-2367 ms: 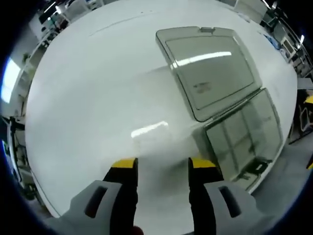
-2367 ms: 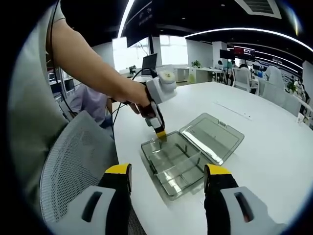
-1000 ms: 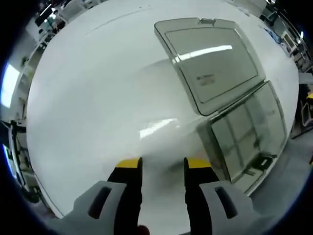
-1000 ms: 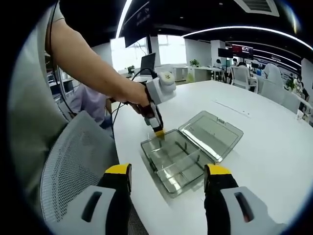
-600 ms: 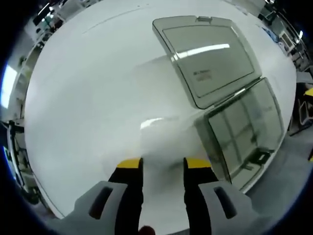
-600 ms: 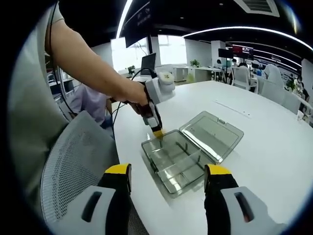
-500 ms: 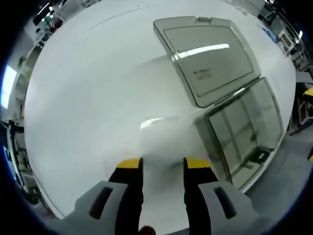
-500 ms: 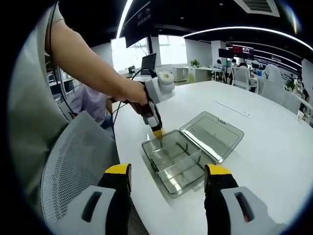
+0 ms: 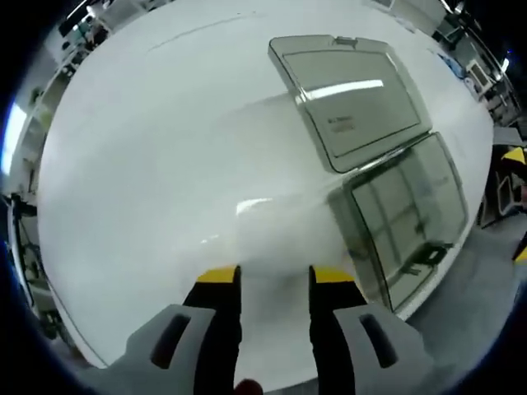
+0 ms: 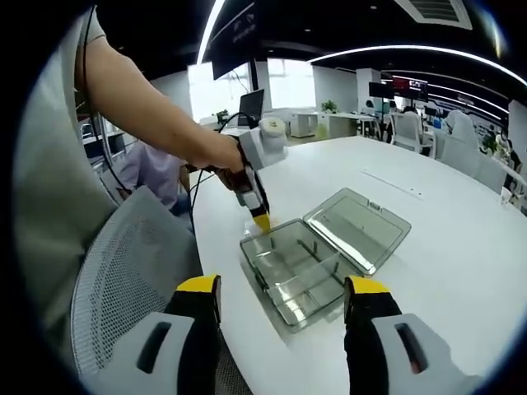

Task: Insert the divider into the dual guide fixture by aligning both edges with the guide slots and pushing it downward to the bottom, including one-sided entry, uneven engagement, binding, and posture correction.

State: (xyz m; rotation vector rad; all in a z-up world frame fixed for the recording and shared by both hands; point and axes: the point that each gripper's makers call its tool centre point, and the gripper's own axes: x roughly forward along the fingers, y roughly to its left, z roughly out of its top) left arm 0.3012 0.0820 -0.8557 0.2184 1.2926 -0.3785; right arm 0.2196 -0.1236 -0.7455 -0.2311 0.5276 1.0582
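A clear grey plastic box lies open on the white table, base (image 10: 294, 270) near me and lid (image 10: 359, 225) folded flat behind it. Ribs and a long partition (image 10: 313, 277) cross the base. The left gripper view has the base (image 9: 403, 216) at the right and the lid (image 9: 354, 95) above it. My left gripper (image 9: 273, 276) holds a hazy clear divider (image 9: 280, 234) between narrow jaws. Seen from the right gripper view, that left gripper (image 10: 260, 220) hangs just off the base's far left corner. My right gripper (image 10: 282, 290) is open and empty, in front of the box.
A grey mesh chair (image 10: 123, 284) stands at the table's edge on the left. The person's arm (image 10: 156, 115) reaches over it to the left gripper. The white table (image 10: 449, 255) stretches bare to the right and behind; office desks stand far back.
The left gripper's jaws have narrowed since the earliest frame. Its tip has drifted slightly left, off the base's far corner. The right gripper has stayed put.
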